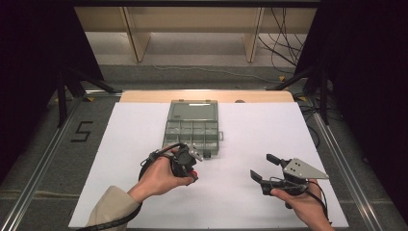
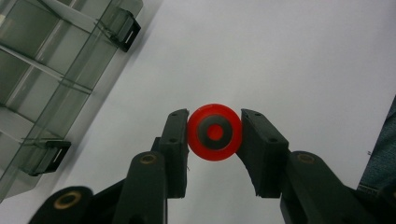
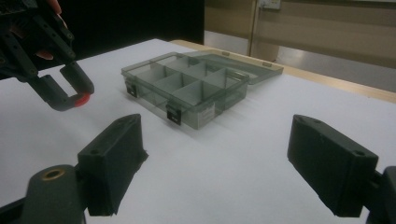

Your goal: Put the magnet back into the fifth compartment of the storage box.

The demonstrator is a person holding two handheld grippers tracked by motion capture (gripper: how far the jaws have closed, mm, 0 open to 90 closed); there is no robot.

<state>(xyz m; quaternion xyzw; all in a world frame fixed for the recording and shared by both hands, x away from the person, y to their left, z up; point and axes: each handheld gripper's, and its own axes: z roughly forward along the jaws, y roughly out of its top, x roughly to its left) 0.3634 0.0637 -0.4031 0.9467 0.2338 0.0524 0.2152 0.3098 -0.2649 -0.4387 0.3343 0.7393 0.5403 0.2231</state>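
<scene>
Your left gripper is clenched on the red disc, small, light, stiff and probably slick. Keep the jaws across its rim. Your right gripper hangs released, near the compartment box.

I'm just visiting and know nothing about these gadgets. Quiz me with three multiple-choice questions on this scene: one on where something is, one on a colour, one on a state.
1. Where is the compartment box?
A. On the white table top, beyond the two grippers
B. On the floor
C. Gripped by the right gripper

2. What colour is the small round disc between the left gripper jaws?
A. Blue
B. Red with a grey ring
C. Yellow

3. How does the right gripper stand?
A. Shut on the disc
B. Shut on the box lid
C. Open, with nothing in it

Answers: 1 A, the high view shows the box on the white surface past both hands. 2 B, the left gripper view shows red with a grey ring. 3 C, the right gripper view shows its jaws wide apart over bare table.
</scene>
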